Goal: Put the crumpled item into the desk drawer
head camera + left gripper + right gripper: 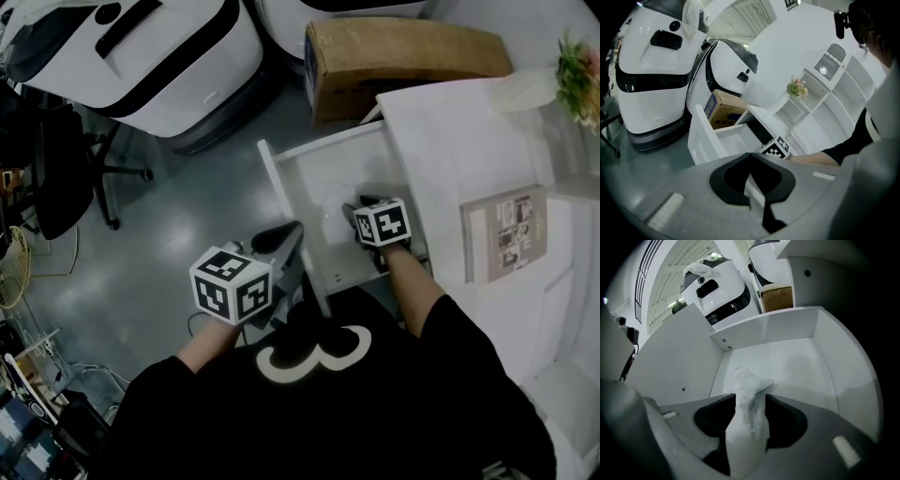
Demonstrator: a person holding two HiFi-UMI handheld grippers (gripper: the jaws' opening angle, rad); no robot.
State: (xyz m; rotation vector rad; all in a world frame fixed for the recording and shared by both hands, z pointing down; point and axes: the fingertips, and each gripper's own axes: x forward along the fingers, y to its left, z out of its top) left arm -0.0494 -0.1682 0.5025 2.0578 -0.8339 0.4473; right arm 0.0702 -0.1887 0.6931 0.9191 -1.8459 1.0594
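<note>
The white desk drawer (279, 178) stands pulled out, left of the desk. My right gripper (356, 212) reaches down into it. In the right gripper view the crumpled item (747, 384), a wad of clear plastic film, stands between the parted jaws of the right gripper (751, 398) over the drawer floor (787, 362); the jaws stand wide and I cannot see them pressing it. My left gripper (281, 234) hovers outside the drawer front, over the floor. In its own view the left gripper (750, 157) has its tips together, with nothing in it.
A cardboard box (394, 56) sits behind the drawer. Two large white machines (159, 56) stand at the back left, with a black office chair (66, 169) beside them. On the desk top (459, 150) lie a book (504, 232) and flowers (579, 75).
</note>
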